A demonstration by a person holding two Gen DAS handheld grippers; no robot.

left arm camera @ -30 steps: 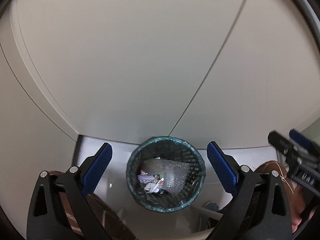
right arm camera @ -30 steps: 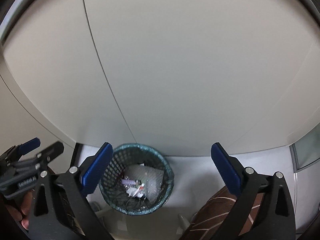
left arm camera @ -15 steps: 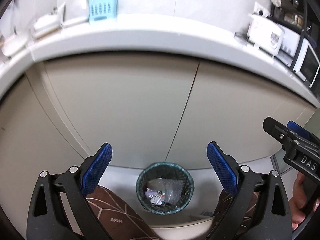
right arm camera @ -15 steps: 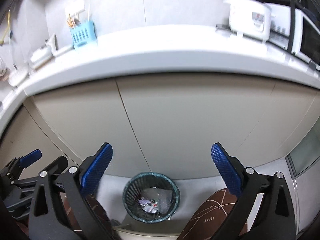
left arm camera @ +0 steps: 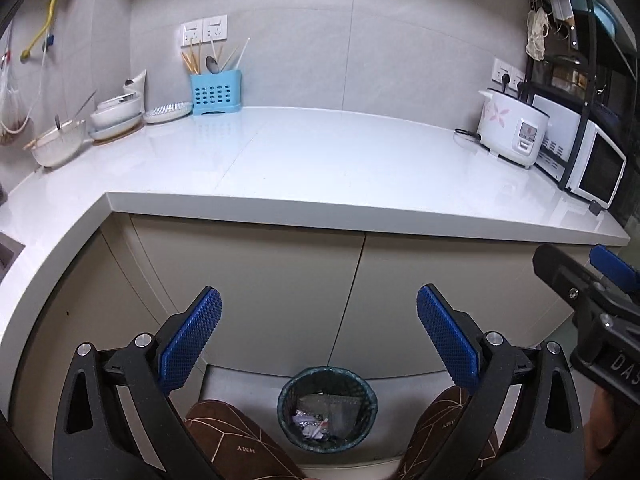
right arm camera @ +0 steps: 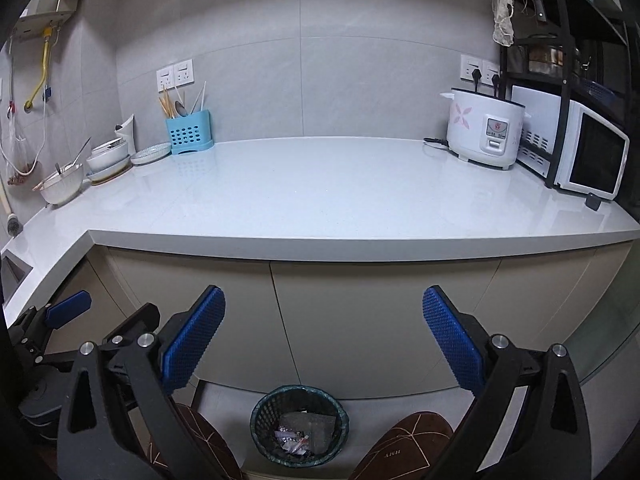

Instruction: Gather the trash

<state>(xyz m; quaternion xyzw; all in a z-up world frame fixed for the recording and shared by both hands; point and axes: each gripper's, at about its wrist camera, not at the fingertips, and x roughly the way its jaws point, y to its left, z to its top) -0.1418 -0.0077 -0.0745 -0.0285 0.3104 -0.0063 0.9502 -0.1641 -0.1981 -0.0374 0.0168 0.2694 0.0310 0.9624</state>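
A round mesh wastebasket point(left arm camera: 327, 410) point(right arm camera: 299, 424) with a dark liner stands on the floor against the cabinet doors. Crumpled wrappers and a grey sheet lie inside it point(left arm camera: 316, 426) point(right arm camera: 298, 436). My left gripper point(left arm camera: 319, 338) hangs well above the basket, open, with nothing between its blue pads. My right gripper point(right arm camera: 323, 340) is likewise open and empty, high above the basket. In the left wrist view the right gripper point(left arm camera: 592, 292) shows at the right edge. The left gripper point(right arm camera: 60, 320) shows at the left edge of the right wrist view.
A white countertop point(left arm camera: 320, 168) point(right arm camera: 320, 192) spans the view above beige cabinet doors point(left arm camera: 280, 280). On it sit a rice cooker point(right arm camera: 482, 128), a microwave point(right arm camera: 592, 156), a blue utensil holder point(right arm camera: 188, 132) and bowls point(right arm camera: 108, 160). Brown slippers point(left arm camera: 236, 444) point(right arm camera: 404, 444) flank the basket.
Both grippers have risen and tilted up from close over the basket; the countertop and wall have come into view and the basket looks smaller and lower. Both stay open.
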